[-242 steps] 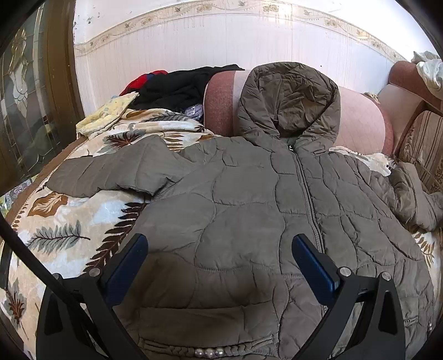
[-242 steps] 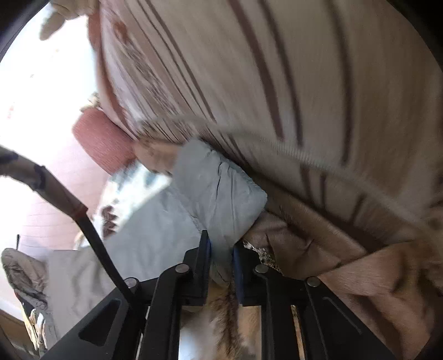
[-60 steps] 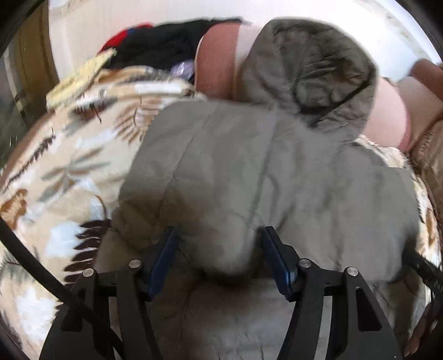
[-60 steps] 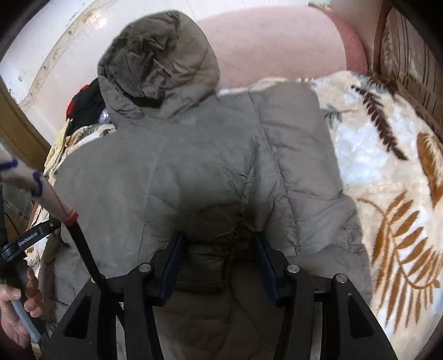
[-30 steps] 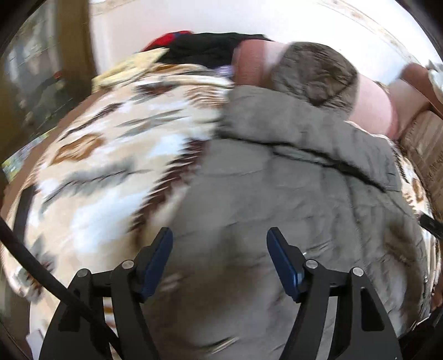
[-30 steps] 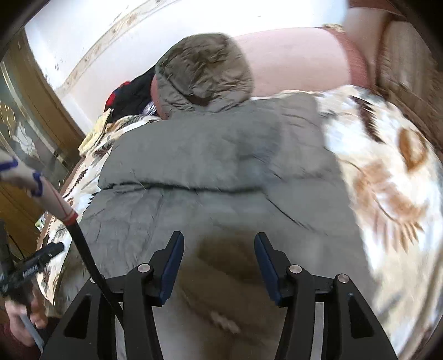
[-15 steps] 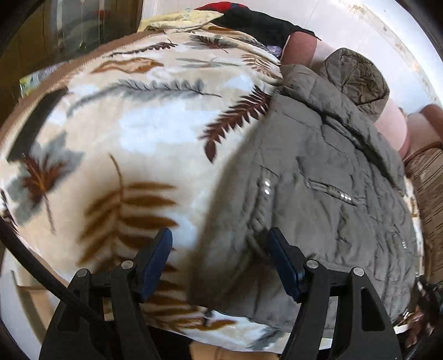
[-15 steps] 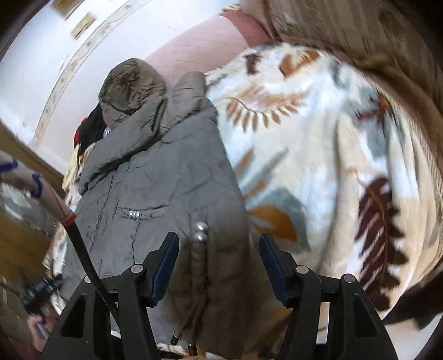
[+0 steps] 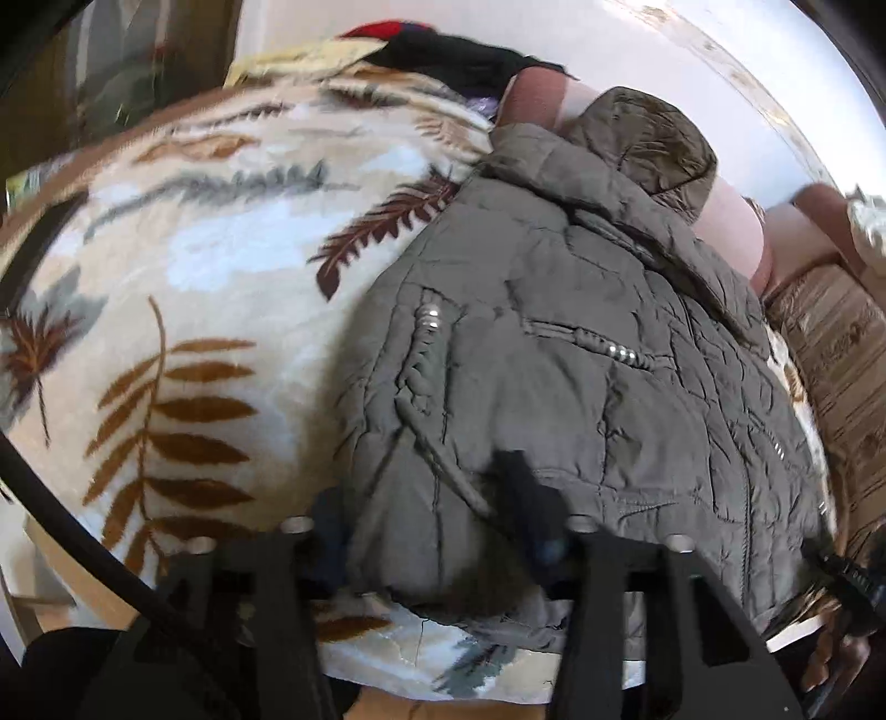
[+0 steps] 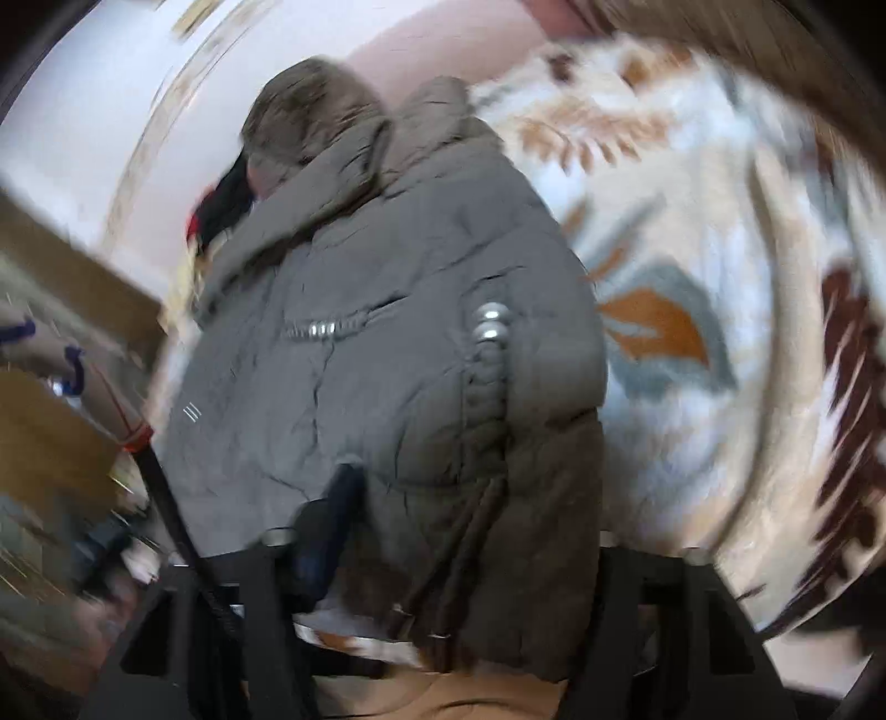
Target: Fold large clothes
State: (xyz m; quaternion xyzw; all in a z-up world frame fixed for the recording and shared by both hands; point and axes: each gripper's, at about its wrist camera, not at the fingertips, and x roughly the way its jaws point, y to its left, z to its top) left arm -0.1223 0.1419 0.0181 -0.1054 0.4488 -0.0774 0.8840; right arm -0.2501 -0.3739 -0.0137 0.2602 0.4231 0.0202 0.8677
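Observation:
A grey-green quilted hooded jacket lies on a leaf-print blanket, sleeves folded in, hood against a pink cushion. My left gripper is open, its jaws astride the jacket's near left hem corner; one finger is hidden under the fabric. In the right wrist view the jacket fills the middle. My right gripper is open, its jaws astride the near right hem corner, with the right finger hidden behind the hem. This view is blurred.
A pile of black, red and yellow clothes lies at the far end of the bed by the white wall. A striped sofa back runs along the right. The bed's near edge is just under both grippers.
Both grippers have dropped to the near hem and pushed forward so the hem corners now sit between their jaws. The jaws have stayed open.

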